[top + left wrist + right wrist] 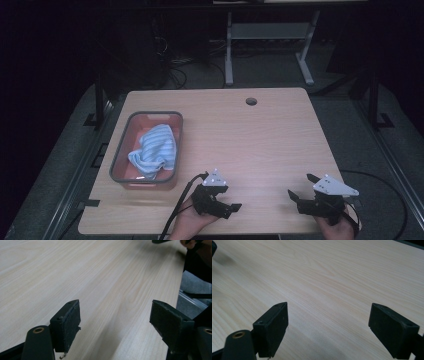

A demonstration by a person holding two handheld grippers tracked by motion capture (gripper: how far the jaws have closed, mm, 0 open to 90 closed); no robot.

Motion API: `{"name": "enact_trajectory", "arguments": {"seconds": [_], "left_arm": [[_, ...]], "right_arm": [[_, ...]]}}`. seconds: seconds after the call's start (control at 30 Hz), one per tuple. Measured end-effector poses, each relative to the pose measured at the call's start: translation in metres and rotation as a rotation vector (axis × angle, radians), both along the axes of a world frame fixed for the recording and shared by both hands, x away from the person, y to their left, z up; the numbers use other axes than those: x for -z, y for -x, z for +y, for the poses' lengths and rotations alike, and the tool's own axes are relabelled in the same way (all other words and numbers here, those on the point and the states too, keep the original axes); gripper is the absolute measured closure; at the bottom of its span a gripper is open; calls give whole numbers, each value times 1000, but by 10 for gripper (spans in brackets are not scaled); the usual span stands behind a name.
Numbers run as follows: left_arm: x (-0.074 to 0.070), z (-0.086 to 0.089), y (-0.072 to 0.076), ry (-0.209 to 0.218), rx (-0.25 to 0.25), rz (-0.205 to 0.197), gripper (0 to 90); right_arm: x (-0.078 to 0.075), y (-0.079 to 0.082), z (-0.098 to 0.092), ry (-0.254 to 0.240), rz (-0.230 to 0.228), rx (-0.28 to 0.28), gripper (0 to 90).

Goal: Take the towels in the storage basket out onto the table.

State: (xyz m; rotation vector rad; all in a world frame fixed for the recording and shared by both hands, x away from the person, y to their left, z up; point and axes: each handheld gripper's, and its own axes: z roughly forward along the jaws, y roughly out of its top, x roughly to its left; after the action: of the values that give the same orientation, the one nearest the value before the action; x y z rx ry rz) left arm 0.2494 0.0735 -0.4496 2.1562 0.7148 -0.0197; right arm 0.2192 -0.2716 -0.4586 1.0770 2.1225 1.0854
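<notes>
Both tongs open, empty: L gripper [227,199], R gripper [299,188]. I keep L wide, approach cloth [154,148] in bin [120,152] far-left, pinch top fold.

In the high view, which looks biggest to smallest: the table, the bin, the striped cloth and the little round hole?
1. Wooden table
2. Red bin
3. Blue striped cloth, bunched inside the bin
4. Round hole near the table's far edge

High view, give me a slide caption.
Both open grippers, left and right, rest near the table edge; blue cloth in tray.
</notes>
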Motion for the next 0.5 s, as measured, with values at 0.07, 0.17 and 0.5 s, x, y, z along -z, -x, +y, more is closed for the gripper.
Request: {"name": "enact_trajectory", "arguments": {"seconds": [0.07, 0.17, 0.5], "left_arm": [[-4, -1, -3, 1, 1, 12, 237], [-9, -3, -7, -2, 8, 35, 227], [-43, -9, -37, -41, -27, 41, 195]], "right_arm": [[0, 0, 0, -2, -1, 2, 156], [0, 1, -1, -13, 3, 10, 156], [-2, 3, -2, -20, -4, 15, 156]]}}
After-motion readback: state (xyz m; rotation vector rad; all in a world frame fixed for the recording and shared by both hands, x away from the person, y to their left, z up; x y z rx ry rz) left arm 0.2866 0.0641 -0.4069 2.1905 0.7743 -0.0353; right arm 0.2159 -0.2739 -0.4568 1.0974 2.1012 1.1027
